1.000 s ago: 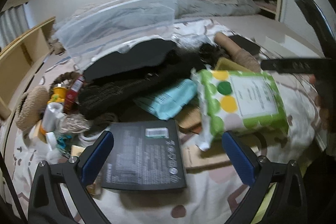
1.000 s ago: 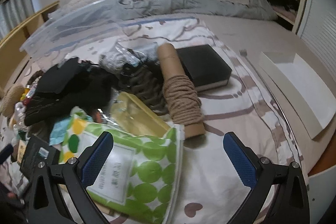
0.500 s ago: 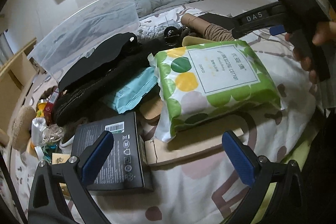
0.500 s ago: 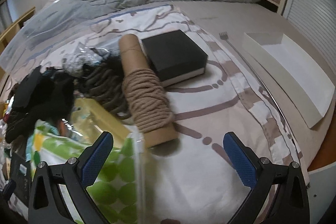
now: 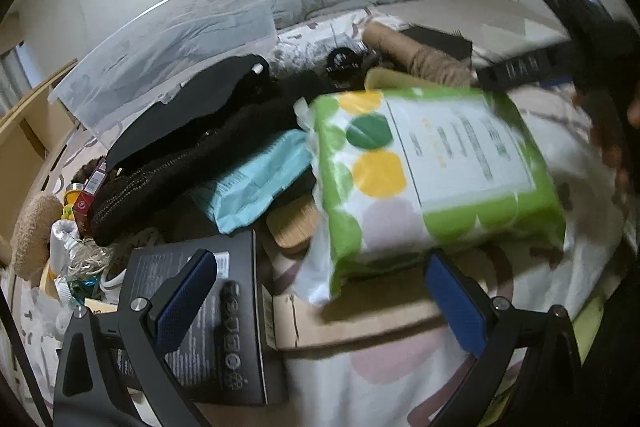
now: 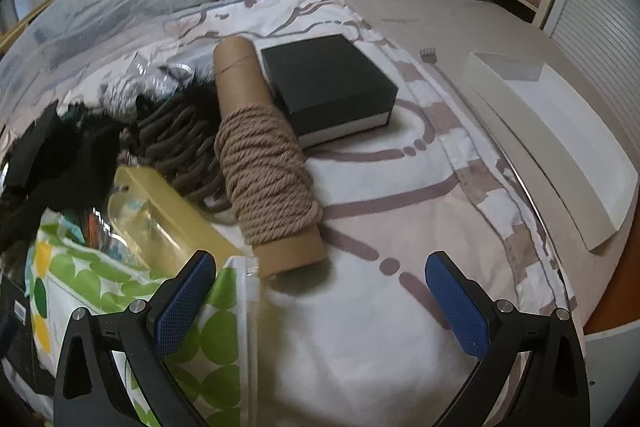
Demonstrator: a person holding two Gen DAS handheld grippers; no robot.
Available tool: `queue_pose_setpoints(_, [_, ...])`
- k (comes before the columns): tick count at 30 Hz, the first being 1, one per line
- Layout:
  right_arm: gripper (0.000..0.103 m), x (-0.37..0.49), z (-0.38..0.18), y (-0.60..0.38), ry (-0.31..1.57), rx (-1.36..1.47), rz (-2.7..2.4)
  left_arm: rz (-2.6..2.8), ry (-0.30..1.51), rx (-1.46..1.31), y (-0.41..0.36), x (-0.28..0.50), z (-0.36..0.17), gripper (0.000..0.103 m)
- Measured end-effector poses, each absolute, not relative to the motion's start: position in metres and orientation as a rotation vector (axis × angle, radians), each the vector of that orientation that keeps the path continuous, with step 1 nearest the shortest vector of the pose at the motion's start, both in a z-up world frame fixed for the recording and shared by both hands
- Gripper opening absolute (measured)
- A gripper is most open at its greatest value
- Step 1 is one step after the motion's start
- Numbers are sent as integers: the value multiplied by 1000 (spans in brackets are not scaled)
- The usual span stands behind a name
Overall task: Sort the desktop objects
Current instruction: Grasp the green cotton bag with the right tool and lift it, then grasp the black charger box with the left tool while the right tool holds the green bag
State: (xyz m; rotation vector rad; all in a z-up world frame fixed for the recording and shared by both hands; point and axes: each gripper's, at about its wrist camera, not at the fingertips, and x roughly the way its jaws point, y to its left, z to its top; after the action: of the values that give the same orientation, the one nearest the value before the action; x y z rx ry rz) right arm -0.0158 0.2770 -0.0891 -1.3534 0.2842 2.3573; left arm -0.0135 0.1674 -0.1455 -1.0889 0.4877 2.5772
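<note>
A pile of objects lies on a patterned cloth. A green-dotted tissue pack (image 5: 436,167) lies just ahead of my open, empty left gripper (image 5: 320,291); it also shows in the right wrist view (image 6: 120,291). A black printed box (image 5: 208,315) lies under the left finger. A cardboard tube wound with rope (image 6: 264,155) lies ahead of my open, empty right gripper (image 6: 320,291). A black box (image 6: 328,83) lies beyond the tube.
Black clothing (image 5: 192,143), a teal packet (image 5: 256,183), a yellow case (image 6: 160,215) and small clutter (image 5: 76,223) crowd the left. A clear plastic bin (image 5: 176,43) stands behind. A white tray (image 6: 560,131) lies far right. The right handheld gripper (image 5: 560,39) shows in the left wrist view.
The left gripper has moved closer to the tissue pack. The right gripper has moved a little forward towards the rope tube. Both stay open.
</note>
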Motion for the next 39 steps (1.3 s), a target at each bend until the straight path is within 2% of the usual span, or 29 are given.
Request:
queue_pose_setpoints(6, [103, -13, -88, 268, 203, -1353, 2357, 2578, 459, -1106, 164, -21, -148, 103])
queue_pose_setpoints(15, [103, -11, -87, 264, 193, -1385, 2375, 2611, 483, -1096, 161, -29, -150, 103])
queue_pose_setpoints(29, [103, -9, -91, 269, 253, -1402, 2388, 2728, 778, -1263, 116, -38, -159, 103])
queue_pose_setpoints(35, [103, -8, -91, 269, 258, -1403, 2388, 2682, 663, -1414, 82, -46, -155, 103])
queue_pose_setpoints(39, [103, -9, -93, 272, 273, -1408, 2384, 2754, 699, -1449, 63, -48, -154, 103])
